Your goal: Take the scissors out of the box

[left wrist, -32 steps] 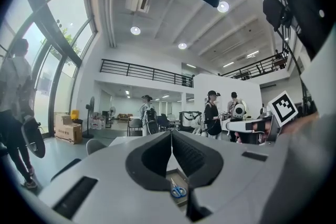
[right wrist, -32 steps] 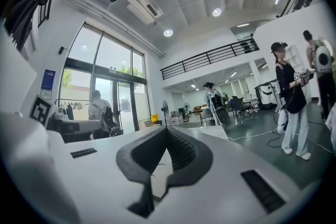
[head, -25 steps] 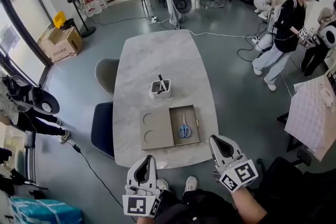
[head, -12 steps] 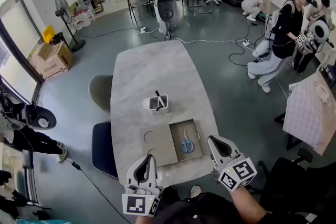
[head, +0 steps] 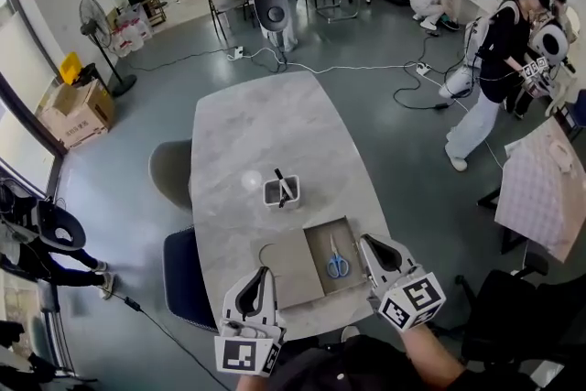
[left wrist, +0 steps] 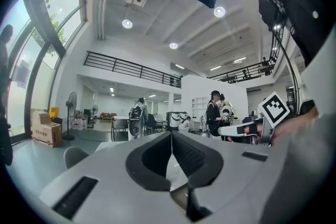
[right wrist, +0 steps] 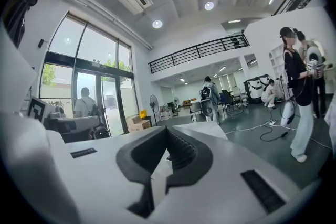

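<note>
On the marble table (head: 265, 133) lies a flat tan box (head: 314, 254) near the front edge, with its lid (head: 286, 268) folded open to the left. Blue-handled scissors (head: 337, 264) lie inside the box, blades pointing away from me. My left gripper (head: 265, 271) hovers at the table's near edge just in front of the lid, jaws shut and empty. To the right of the box my right gripper (head: 368, 242) is level with the scissors, also shut and empty. In the left gripper view the left gripper (left wrist: 171, 134) has its tips together, as does the right gripper (right wrist: 168, 128) in the right gripper view.
A white cup (head: 281, 191) with a dark pen stands on the table just beyond the box. Two chairs (head: 181, 272) are tucked in at the table's left side. People (head: 499, 59) stand at the right and back, and cables (head: 366, 69) trail over the floor.
Both grippers have moved forward toward the table, still shut. The box and scissors now lie nearer to them, between the two grippers.
</note>
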Available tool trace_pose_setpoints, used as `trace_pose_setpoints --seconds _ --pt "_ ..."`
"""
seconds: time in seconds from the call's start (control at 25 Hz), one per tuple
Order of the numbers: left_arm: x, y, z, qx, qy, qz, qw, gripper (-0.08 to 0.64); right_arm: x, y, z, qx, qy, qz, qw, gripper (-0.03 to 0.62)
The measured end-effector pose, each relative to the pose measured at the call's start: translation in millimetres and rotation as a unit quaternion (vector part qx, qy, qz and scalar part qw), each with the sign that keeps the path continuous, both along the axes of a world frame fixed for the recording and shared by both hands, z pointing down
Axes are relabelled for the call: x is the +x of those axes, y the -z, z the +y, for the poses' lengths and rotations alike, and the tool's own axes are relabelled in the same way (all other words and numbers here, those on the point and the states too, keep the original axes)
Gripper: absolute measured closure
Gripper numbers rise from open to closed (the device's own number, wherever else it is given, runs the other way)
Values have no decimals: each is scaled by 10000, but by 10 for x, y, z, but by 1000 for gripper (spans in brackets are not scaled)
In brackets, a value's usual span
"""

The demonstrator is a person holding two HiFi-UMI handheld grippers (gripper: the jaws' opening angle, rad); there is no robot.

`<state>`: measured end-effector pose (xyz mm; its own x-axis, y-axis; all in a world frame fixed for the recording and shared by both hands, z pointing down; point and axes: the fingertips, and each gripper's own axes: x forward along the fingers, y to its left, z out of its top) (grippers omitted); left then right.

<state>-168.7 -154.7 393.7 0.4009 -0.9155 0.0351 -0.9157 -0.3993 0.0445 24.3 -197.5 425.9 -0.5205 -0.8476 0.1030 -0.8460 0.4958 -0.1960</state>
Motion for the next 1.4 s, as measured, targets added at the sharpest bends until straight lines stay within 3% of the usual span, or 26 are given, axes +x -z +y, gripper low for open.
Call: trace_pose_setpoints --seconds 0.44,0.84,1.0,1.24,1.4 --pt "19 -401 -275 -500 -331 37 9982 543 -63 -613 -161 -709 -288 360 9964 595" --pt "286 -985 -410 -1151 -911 30 9892 543 -37 -1759 -209 -1827 -485 1049 9763 595" --pt "392 -1167 -487 -1409 -1120 14 9837 543 -39 -2172 -170 -2445 -620 1189 9603 595" --pt "532 -1451 -512 -1701 -1422 6 9751 543 -104 -2784 -49 -3435 -821 1470 9239 592" --pt "580 -1586 -547 -1825 -1567 6 9706 543 -208 -3045 28 -3978 -728 1698 8987 512"
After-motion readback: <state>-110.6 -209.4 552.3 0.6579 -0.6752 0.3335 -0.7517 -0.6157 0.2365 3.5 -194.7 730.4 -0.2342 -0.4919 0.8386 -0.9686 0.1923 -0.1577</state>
